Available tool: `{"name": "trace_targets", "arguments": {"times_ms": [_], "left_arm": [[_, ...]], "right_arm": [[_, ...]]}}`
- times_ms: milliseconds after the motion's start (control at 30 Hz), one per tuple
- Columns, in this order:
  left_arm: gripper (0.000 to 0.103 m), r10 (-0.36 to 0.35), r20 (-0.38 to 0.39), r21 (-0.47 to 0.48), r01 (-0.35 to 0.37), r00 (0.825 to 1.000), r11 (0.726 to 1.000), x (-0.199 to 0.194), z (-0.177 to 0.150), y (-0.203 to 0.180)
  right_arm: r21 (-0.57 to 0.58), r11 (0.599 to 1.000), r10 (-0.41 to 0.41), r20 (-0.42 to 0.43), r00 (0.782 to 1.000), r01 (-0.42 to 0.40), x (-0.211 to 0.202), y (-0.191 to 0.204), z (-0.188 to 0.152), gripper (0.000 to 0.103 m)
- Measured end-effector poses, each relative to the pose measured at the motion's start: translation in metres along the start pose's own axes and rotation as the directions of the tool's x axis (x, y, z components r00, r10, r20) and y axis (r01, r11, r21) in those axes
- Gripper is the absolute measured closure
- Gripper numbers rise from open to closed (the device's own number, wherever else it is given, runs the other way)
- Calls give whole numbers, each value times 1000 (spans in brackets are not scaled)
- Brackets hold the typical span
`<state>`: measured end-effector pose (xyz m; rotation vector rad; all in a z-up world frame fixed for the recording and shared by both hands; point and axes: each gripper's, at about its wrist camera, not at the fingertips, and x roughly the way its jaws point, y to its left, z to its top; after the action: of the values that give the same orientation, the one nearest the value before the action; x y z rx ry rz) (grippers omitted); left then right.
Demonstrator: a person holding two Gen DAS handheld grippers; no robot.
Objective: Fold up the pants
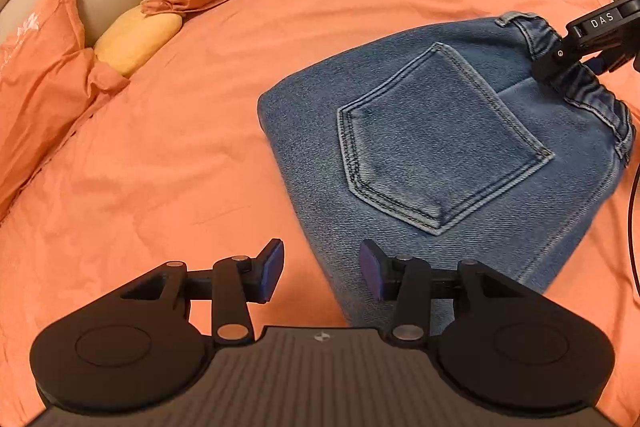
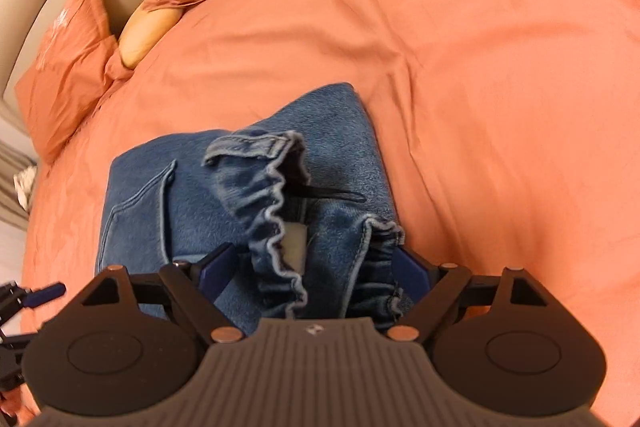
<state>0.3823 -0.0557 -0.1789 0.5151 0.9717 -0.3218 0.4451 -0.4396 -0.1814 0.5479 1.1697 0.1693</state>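
The folded jeans [image 1: 440, 155] lie on the orange bed [image 1: 180, 147], back pocket [image 1: 436, 143] up. The left claw [image 1: 322, 273] hangs open just over their near edge, holding nothing. The right claw [image 2: 316, 267] straddles the bunched elastic waistband [image 2: 276, 227], fingers spread wide.

The right tool [image 1: 560, 65] seems cut off by the frame edge, grip unclear.
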Motion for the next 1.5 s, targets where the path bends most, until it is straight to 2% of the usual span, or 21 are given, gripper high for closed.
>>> {"name": "trace_targets", "arguments": {"times_ms": [33,67,100,133,167,200,300,433,500,567,700,833,967,1100,1233,1300,1333,1367,1400,1467,1500], "left_arm": [[51,-3,2,-3,3,1000,1000,1,0,1],[51,-5,3,-7,5,1000,1000,1,-1,2],[51,-4,3,-14,4,1000,1000,2,-1,3],[51,-5,1,-20,5,1000,1000,3,-2,4],[51,-5,-1,-27,5,1000,1000,4,-2,5],[51,-3,-1,-34,3,1000,999,4,-2,5],[51,3,1,-63,-3,1000,998,5,-3,7],[51,-3,18,-134,6,1000,991,4,-1,13],[51,-6,38,-171,12,999,985,2,1,16],[51,-13,49,-206,23,999,978,3,4,21],[55,-26,76,-252,44,997,967,11,14,26],[58,-53,96,-263,76,994,962,27,23,27],[60,-62,79,-247,80,995,966,49,28,23],[60,-95,29,-270,100,995,958,70,27,22],[57,-85,28,-289,90,996,953,63,27,24],[43,-57,32,-280,63,998,958,51,24,25],[40,-55,31,-274,61,998,960,45,21,28],[32,-64,34,-275,71,997,959,39,18,32],[28,-77,39,-284,85,996,955,32,13,37],[25,-101,39,-326,108,994,939,23,5,49],[20,-120,35,-357,125,992,926,20,0,55]], "right_arm": [[-10,1000,-12,13,1000,12,-1,1,1,30],[-35,999,-8,22,1000,9,-4,3,2,43],[-73,997,17,27,999,-15,-6,8,2,64],[-118,993,7,35,999,-3,-9,16,1,65],[-173,985,-8,46,999,16,-13,26,-1,72],[-231,973,-13,61,998,27,-16,35,-1,83],[-356,933,-12,116,993,53,-33,62,-1,89],[-498,866,83,224,971,41,-69,99,9,92],[-511,859,111,246,963,31,-77,105,17,92],[-479,877,91,222,971,27,-69,97,24,92],[-370,927,-2,144,990,56,-27,62,28,92],[-251,968,-10,90,996,32,5,26,29,89],[-259,965,-29,74,997,47,24,18,25,84],[-225,974,-22,65,998,36,32,13,28,84],[-263,960,-73,91,993,94,25,28,22,81],[-249,964,-69,106,992,94,13,28,20,61],[-244,965,-69,106,992,94,6,26,18,55],[-243,966,-66,104,992,90,-1,23,16,43],[-241,967,-52,102,993,76,-8,19,13,38],[-218,975,-33,88,996,51,-23,10,7,36],[-196,980,-27,77,997,41,-28,3,3,28]]}}
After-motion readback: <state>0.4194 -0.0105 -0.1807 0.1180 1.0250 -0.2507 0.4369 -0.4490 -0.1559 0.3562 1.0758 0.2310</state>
